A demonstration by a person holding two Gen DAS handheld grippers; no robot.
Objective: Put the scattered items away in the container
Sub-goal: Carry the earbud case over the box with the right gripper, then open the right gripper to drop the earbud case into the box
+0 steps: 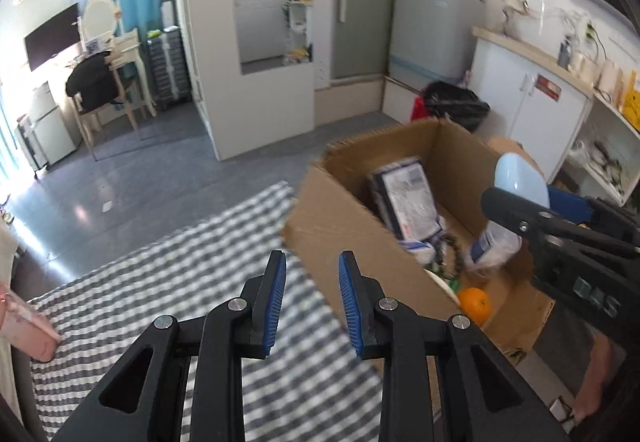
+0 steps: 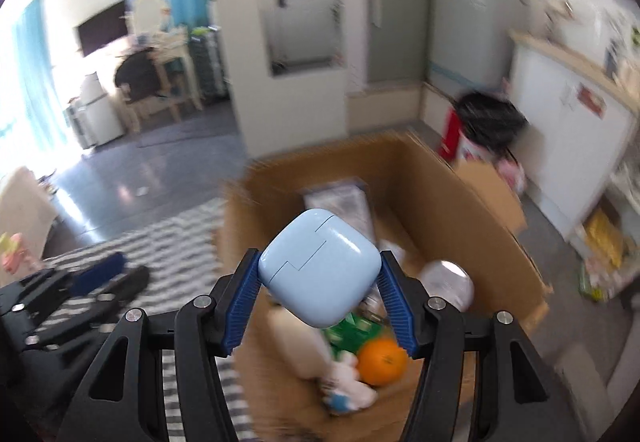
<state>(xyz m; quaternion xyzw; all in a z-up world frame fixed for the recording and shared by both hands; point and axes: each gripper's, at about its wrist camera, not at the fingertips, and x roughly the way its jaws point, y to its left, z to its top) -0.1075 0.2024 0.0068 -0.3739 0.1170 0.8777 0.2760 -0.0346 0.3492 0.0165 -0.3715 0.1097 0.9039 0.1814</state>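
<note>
A pale blue earbud case (image 2: 320, 274) sits clamped between the blue pads of my right gripper (image 2: 319, 256), above the open cardboard box (image 2: 460, 210). The same case (image 1: 518, 178) and right gripper (image 1: 532, 202) show over the box's right side in the left wrist view. In the box (image 1: 332, 218) lie an orange (image 1: 475, 304), a wrapped packet (image 1: 408, 198), a black bead chain (image 1: 448, 254) and a small plastic pack (image 1: 494, 246). My left gripper (image 1: 312, 256) hangs open, holding nothing, over the cloth at the box's left wall. It shows blurred (image 2: 92, 282) at the left of the right wrist view.
A grey-and-white checked cloth (image 1: 180, 282) covers the surface left of the box, with a pink item (image 1: 32, 330) at its left edge. Behind the box stand a black bin bag (image 1: 456, 102), a white cabinet (image 1: 532, 114) and a fridge (image 1: 432, 30). Grey floor stretches beyond.
</note>
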